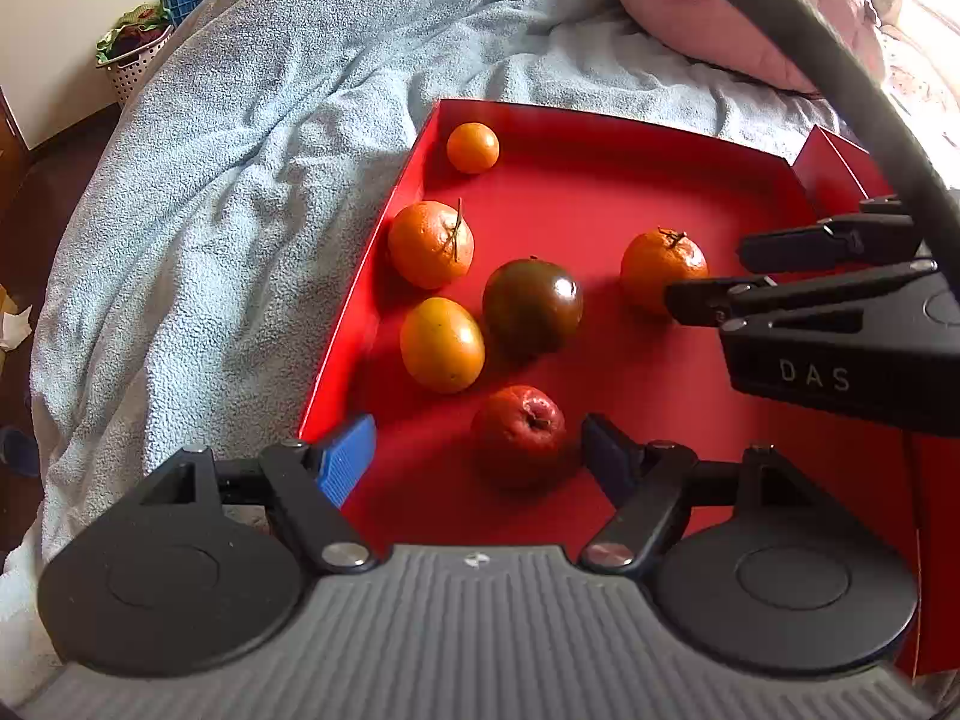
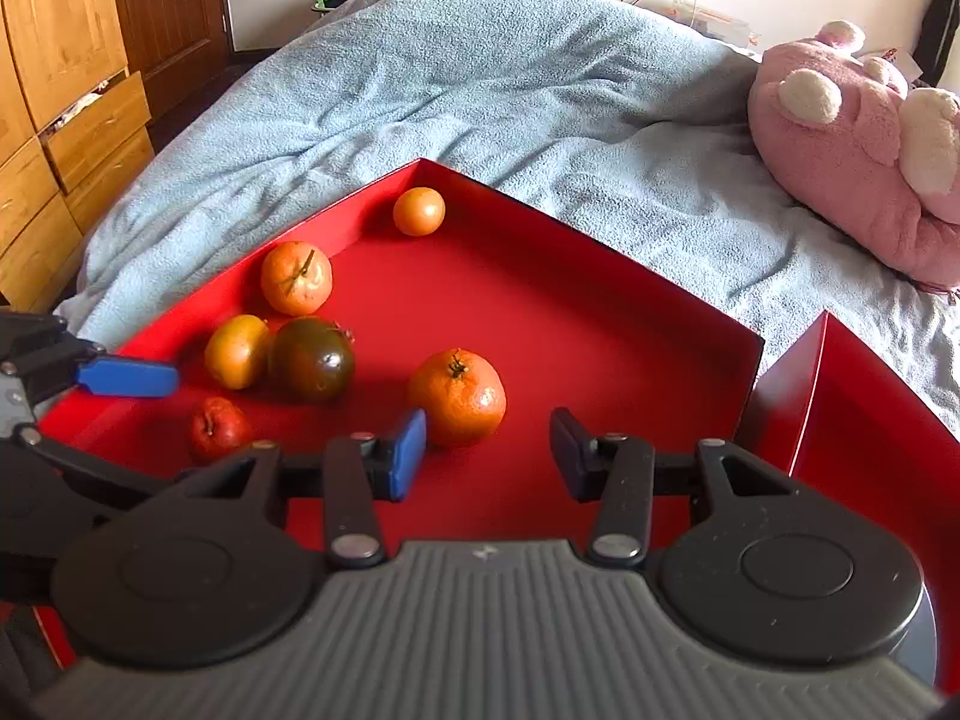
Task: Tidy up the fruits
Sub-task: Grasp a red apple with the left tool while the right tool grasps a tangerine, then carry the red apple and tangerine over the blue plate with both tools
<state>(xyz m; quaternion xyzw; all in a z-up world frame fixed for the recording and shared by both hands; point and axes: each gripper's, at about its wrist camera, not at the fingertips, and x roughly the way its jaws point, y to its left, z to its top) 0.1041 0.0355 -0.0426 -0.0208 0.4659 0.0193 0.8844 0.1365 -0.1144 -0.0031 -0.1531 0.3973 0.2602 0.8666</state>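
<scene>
Fruit handling: round, smooth-skinned pieces are judged light and firm, liable to roll on the slick tray floor; each is best gripped across its widest middle, clear of the stem.
Red apple (image 1: 521,433): lying just ahead of the left gripper (image 1: 477,459), whose fingers are spread wide and empty on either side of it, no pad touching.
Stemmed orange (image 2: 457,397): lying just ahead of the right gripper (image 2: 489,453), nearer its blue pad; the fingers are parted and nothing is held.
Dark tomato (image 1: 533,305): judged softest, so a gentle squeeze is advised; it is seen touching the yellow-orange fruit (image 1: 442,343).
Red tray (image 1: 600,192): six fruits are held, with a second stemmed orange (image 1: 430,243) and a small orange (image 1: 473,147) along the left wall.
Second red box (image 2: 870,408): set beside the tray; its visible part is seen empty.
Support: both containers are resting on a blue blanket (image 2: 480,78).
</scene>
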